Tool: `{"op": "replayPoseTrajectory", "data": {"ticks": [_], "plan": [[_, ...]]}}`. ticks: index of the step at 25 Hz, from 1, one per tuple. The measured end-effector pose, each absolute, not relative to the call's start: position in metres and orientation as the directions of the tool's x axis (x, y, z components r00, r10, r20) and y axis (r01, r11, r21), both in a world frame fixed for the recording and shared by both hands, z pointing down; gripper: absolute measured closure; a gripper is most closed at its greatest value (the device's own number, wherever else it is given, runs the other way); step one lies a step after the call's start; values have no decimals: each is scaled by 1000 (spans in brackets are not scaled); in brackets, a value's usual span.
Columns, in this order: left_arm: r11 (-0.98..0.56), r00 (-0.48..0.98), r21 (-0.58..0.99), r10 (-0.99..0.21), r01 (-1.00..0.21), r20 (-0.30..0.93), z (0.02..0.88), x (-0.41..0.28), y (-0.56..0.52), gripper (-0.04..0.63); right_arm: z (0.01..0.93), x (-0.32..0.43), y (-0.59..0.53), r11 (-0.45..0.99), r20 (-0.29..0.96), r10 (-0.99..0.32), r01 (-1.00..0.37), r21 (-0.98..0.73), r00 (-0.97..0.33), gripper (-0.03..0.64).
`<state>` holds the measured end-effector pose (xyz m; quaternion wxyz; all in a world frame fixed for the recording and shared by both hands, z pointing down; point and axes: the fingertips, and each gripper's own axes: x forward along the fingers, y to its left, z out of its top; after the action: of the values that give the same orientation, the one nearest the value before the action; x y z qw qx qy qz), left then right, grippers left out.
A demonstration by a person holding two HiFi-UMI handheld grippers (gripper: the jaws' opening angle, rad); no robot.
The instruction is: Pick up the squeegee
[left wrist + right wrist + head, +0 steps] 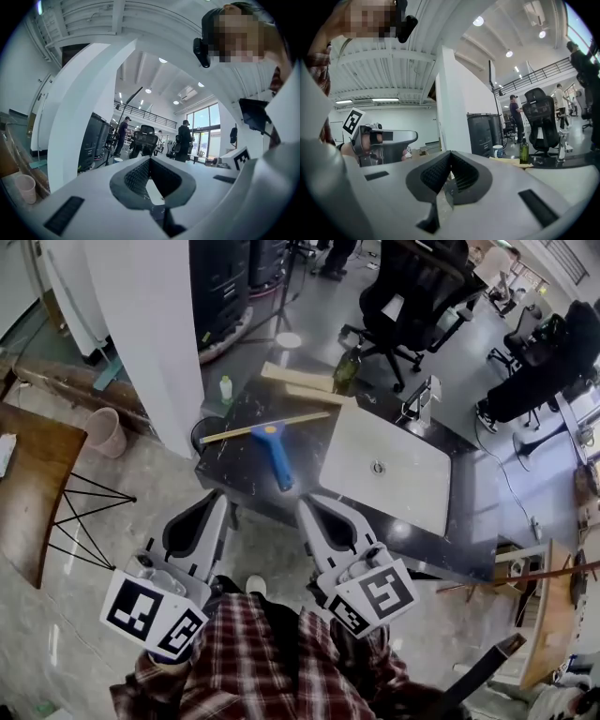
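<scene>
The squeegee (276,452) lies flat on the black table (234,479). Its blue handle points toward me and its long pale blade runs across the far end. Both grippers hang short of the table's near edge and point at it. My left gripper (221,496) is shut, its jaw tips meeting with nothing between them (150,159). My right gripper (307,503) is shut and empty too (451,153). The squeegee shows in neither gripper view. In the right gripper view the left gripper (377,138) appears off to the left.
A white panel (384,470) covers the table's right half. Wood strips (295,379), a green bottle (347,367) and a tap-like fitting (422,399) stand at the far edge. A white pillar (150,334), a pink bucket (105,430) and a wooden table (33,484) are left; office chairs (412,296) behind.
</scene>
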<state>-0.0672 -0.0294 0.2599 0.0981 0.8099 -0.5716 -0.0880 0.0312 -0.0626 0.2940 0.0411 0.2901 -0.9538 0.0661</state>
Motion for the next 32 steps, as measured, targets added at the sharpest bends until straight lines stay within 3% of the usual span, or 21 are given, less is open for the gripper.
{"op": "replayPoseTrajectory", "data": {"ticks": [14,32], "plan": [[-421,438,269,-899,-866,2,274,-113,-157,588,311,-16,-177,762,158,-620,-638,-113,-769,605],[-667,712,300,-699,-682,63,301,-165,-267,588,326,-65,-275,507,207,-830,-855,-109,-518,604]]}}
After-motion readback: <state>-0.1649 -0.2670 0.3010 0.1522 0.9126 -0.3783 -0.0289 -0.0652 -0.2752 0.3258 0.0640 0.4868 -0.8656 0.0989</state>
